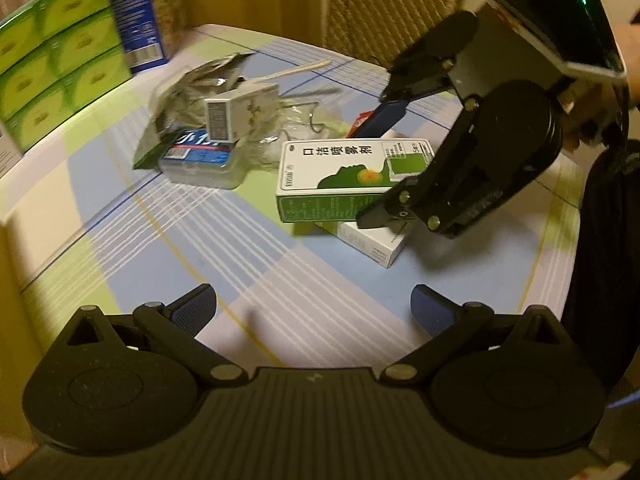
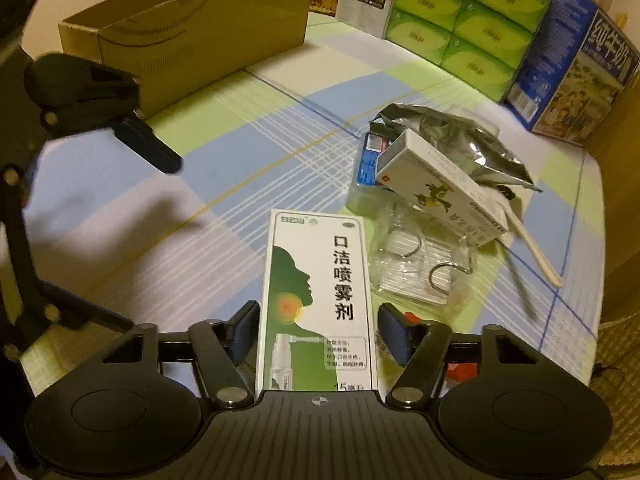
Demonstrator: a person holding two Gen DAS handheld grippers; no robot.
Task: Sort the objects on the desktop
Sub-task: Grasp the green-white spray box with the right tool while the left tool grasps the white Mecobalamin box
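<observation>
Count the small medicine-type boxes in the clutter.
3. The green and white box sits between the right gripper fingers, a white box lies under it, and a third box rests on the pile. More may be hidden under the foil bag.

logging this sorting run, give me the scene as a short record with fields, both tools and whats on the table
surface: table with checked cloth
left tool: open, holding nothing, over bare cloth
right tool: open, fingers either side of the green and white spray box, not closed on it
under spray box: a white box
clutter pile: small white carton, foil bag, clear plastic pack, wooden stick
possible bin: open cardboard box, far left in the right wrist view
backdrop: green tissue packs, blue milk carton
</observation>
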